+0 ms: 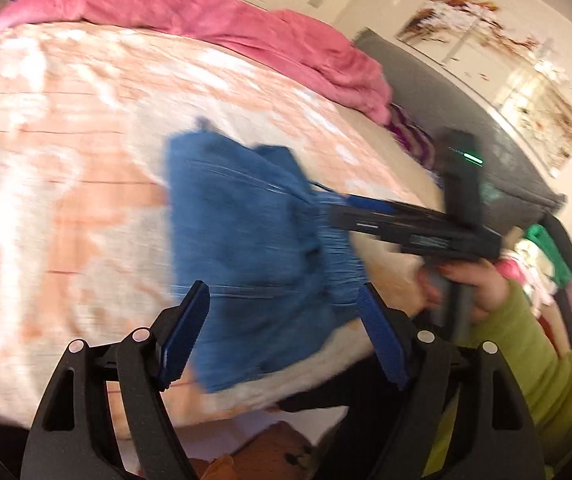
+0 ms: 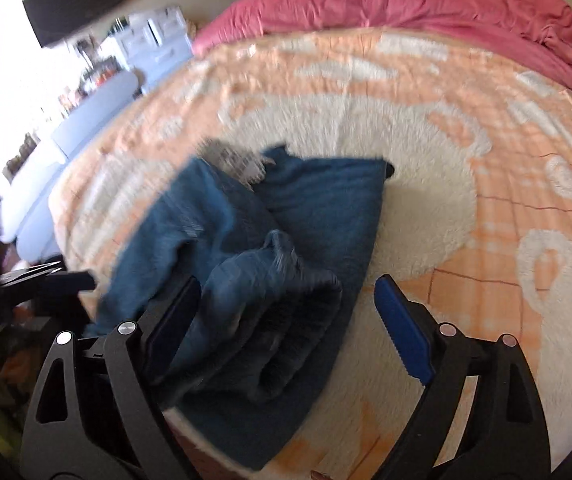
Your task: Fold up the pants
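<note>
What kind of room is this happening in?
Most likely a home bedroom. A wide bed with a peach-and-white blanket fills the view, a rumpled pink duvet lies along its far side, and blue pants lie on it.

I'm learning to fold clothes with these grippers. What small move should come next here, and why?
Probably close the right gripper on the bunched waistband fold lying between its open fingers. The blue pants are only partly folded on the blanket, with that end rumpled. The left gripper is also open over the pants, gripping nothing, so neither one controls the cloth yet.
</note>
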Demonstrator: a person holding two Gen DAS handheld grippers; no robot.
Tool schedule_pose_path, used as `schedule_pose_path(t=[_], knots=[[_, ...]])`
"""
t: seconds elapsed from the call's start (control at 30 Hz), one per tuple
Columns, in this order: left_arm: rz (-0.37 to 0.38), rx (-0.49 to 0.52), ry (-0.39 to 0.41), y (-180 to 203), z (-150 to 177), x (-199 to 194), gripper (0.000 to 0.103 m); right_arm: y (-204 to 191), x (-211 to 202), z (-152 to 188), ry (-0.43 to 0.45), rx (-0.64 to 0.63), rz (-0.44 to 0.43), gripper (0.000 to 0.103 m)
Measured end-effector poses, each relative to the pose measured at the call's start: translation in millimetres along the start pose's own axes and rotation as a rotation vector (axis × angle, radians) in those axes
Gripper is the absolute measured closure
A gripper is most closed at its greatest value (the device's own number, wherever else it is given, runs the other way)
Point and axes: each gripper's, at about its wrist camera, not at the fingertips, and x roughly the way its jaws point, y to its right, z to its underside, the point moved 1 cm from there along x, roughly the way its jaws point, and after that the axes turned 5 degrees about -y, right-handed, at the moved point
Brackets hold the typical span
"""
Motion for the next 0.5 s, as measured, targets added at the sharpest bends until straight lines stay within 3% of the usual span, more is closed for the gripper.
schedule_pose_path(t=[0.13,0.3,0.5], knots=[[-0.043,-0.053,0.009,-19.9,-9.9,-8.3,0.028,-15.4,-26.3,16.3,0.066,0.002,-0.083,0.021],[-0.084,0.006,0.013,-18.2,-32.2,-8.4,0.028,-52.2,-45.7,44.6,0.091,-0.087,-0.118,0.024],[-0.056,0.084,-0.076,-4.9,-61.4,19.6,0.028,-113.2,-38.3,68.4,0.062,-0.371,-0.051,0.034]])
